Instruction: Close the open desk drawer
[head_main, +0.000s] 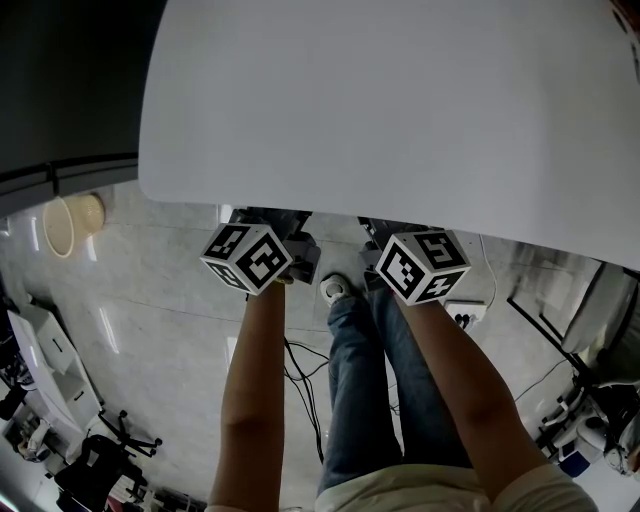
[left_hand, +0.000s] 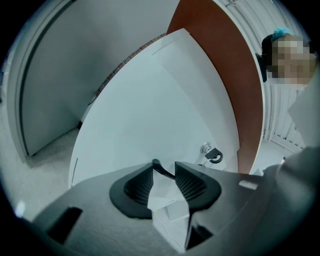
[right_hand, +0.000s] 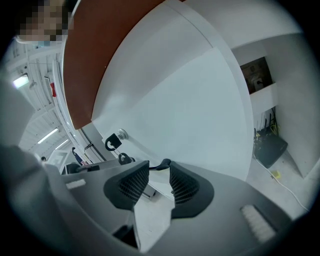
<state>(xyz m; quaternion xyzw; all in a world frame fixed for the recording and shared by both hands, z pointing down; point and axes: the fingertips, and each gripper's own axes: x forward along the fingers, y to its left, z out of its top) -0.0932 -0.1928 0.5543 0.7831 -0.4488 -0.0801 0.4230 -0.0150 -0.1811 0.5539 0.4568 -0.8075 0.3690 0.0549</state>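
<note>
A white desk top (head_main: 400, 110) fills the upper head view. Both grippers reach under its near edge, so only their marker cubes show, the left cube (head_main: 248, 256) and the right cube (head_main: 422, 266). The white drawer front (left_hand: 150, 110) stands close ahead of my left gripper (left_hand: 164, 175), whose jaws are apart with nothing between them. A keyed lock (left_hand: 207, 148) with a dark key tag (left_hand: 216, 158) sits on that front. My right gripper (right_hand: 159, 172) faces the same drawer front (right_hand: 190, 105) and lock (right_hand: 121, 134), jaws apart and empty. I cannot tell whether either touches the front.
A brown panel (left_hand: 220, 60) rises behind the drawer. Below the desk are the person's jeans (head_main: 360, 390) and shoe (head_main: 336, 290), loose cables (head_main: 300, 370) and a power strip (head_main: 465, 315). A pale basket (head_main: 72, 222) stands at the left. A black box (right_hand: 270, 147) lies on the floor.
</note>
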